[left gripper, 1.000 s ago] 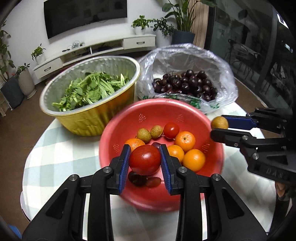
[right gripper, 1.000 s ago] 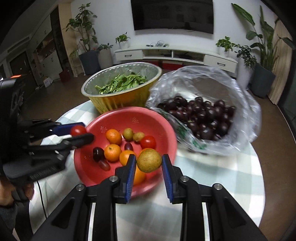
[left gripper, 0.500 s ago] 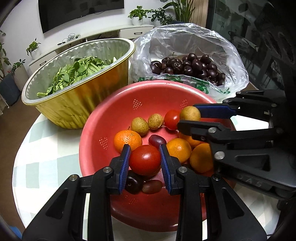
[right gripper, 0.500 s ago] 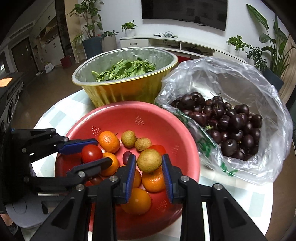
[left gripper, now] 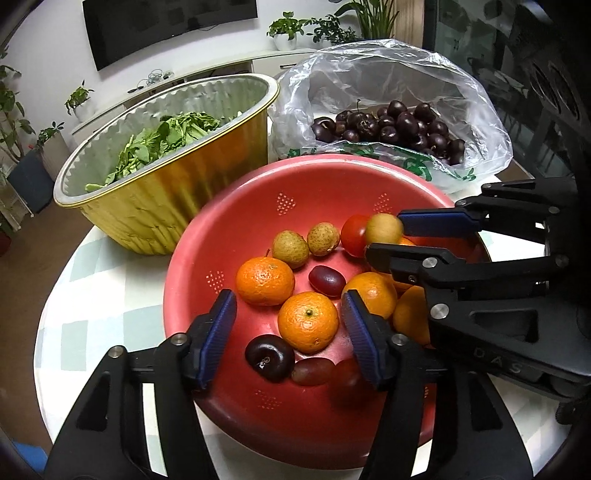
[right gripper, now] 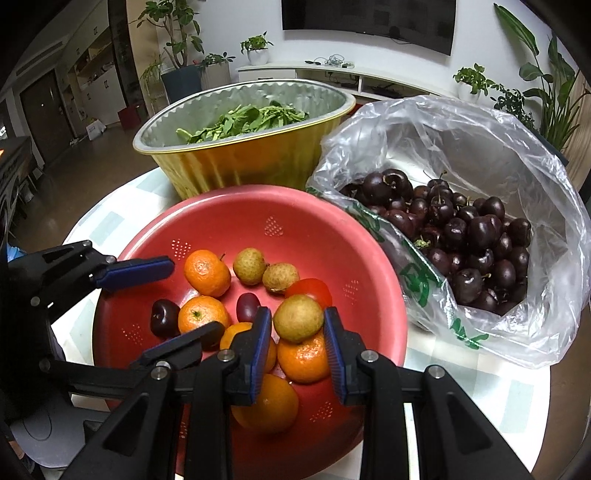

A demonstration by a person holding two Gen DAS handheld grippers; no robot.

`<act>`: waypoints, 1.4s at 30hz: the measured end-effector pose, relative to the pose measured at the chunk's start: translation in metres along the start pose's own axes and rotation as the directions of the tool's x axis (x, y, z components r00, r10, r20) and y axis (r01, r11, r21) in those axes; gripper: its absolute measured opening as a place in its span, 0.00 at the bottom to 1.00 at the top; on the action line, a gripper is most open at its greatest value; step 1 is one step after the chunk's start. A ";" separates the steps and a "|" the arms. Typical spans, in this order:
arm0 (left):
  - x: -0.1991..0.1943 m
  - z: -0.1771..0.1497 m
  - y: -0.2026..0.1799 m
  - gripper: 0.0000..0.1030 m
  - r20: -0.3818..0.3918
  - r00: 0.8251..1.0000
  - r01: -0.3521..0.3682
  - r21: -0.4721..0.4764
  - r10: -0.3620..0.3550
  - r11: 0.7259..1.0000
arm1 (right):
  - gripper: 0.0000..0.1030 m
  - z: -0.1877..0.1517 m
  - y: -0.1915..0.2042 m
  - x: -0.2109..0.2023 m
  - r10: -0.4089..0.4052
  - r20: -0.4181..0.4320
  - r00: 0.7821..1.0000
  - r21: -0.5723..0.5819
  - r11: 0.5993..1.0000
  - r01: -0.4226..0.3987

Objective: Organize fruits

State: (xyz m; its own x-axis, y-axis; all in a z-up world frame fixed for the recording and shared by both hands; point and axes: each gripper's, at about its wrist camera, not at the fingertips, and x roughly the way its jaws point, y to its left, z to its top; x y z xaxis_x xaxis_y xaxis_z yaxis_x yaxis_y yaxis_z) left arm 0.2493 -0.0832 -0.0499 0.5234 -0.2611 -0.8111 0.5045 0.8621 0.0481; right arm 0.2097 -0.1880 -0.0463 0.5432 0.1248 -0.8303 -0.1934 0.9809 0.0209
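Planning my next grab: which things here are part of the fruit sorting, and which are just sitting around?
Job:
red colander
longan clamped in right gripper
left gripper, open
oranges
tomato
bag of cherries

Bystanders:
gold bowl of greens
TV
potted plants

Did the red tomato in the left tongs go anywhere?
Yes. The left tongs are open now; a blurred red tomato lies lower, inside the red plastic colander.

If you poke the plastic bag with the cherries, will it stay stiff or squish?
The plastic bag looks thin and crinkled, so it would probably crumple. Its mouth gapes open, so loose cherries might roll out.
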 end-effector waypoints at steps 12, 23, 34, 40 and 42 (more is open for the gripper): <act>-0.026 -0.002 -0.008 0.72 0.045 0.999 -0.019 0.001 0.019 1.000 | 0.43 -0.008 -0.005 -0.018 -0.002 0.038 0.999 0.022 1.000 0.002; -0.089 -0.015 -0.012 0.92 0.170 0.975 -0.133 -0.059 0.142 0.989 | 0.61 -0.021 -0.008 -0.065 -0.007 0.126 0.992 0.095 0.996 -0.005; -0.181 -0.061 -0.024 0.98 0.294 0.919 -0.216 -0.184 0.263 0.959 | 0.85 -0.061 0.003 -0.140 -0.050 0.308 0.950 0.154 0.988 0.002; -0.211 -0.082 -0.024 0.98 0.263 0.927 -0.207 -0.235 0.267 0.950 | 0.93 -0.089 0.005 -0.176 -0.094 0.365 0.926 0.207 0.978 0.018; -0.216 -0.089 -0.026 0.98 0.247 0.933 -0.201 -0.248 0.263 0.948 | 0.94 -0.096 0.006 -0.182 -0.103 0.360 0.927 0.221 0.975 0.022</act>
State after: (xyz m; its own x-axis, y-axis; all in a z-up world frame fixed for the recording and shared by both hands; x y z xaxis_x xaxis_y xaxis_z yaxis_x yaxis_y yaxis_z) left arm 0.0619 -0.0104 0.0724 0.7902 -0.1243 -0.6001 0.2025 0.9772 0.0642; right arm 0.0312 -0.2195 0.0513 0.8179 0.0682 -0.5712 0.0046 0.9921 0.1251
